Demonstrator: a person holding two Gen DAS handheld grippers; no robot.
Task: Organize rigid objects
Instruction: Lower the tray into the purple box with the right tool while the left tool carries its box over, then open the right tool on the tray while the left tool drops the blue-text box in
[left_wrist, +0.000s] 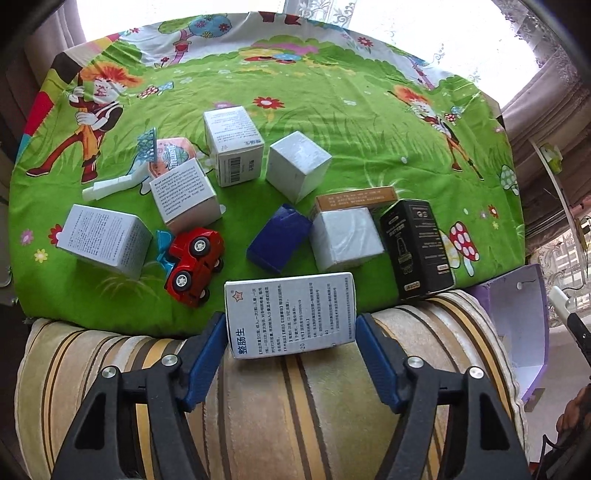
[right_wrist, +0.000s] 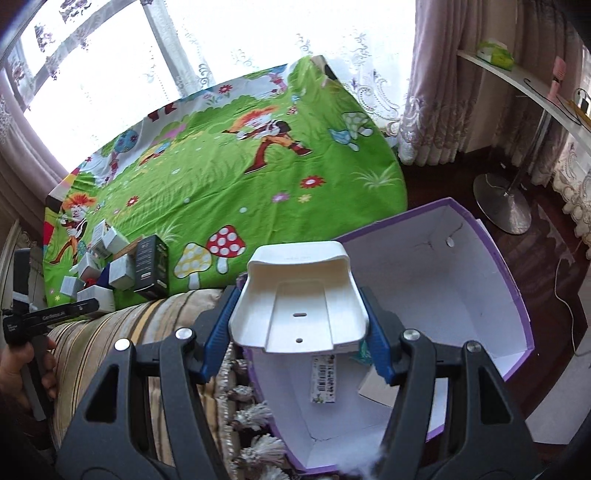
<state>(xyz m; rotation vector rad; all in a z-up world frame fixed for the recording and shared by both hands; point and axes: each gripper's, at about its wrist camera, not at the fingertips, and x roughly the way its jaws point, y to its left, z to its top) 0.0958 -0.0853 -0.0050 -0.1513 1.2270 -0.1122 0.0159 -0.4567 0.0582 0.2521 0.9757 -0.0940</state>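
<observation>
My left gripper (left_wrist: 291, 332) is shut on a white medicine box with blue Chinese print (left_wrist: 291, 314), held over the striped sofa arm (left_wrist: 258, 406) at the near edge of the green cartoon cloth (left_wrist: 332, 110). My right gripper (right_wrist: 299, 317) is shut on a white plastic tray-shaped piece (right_wrist: 299, 295), held above the open purple box (right_wrist: 424, 295) with a white inside. On the cloth lie a red toy car (left_wrist: 194, 260), a blue box (left_wrist: 279, 243), a black box (left_wrist: 415, 247) and several white boxes (left_wrist: 345, 238).
A brown flat box (left_wrist: 354, 195) and a white comb-like piece (left_wrist: 110, 186) lie among the boxes. The purple box shows at the right in the left wrist view (left_wrist: 517, 317). A tagged item (right_wrist: 325, 376) lies inside it. A stand base (right_wrist: 502, 203) is on the dark floor.
</observation>
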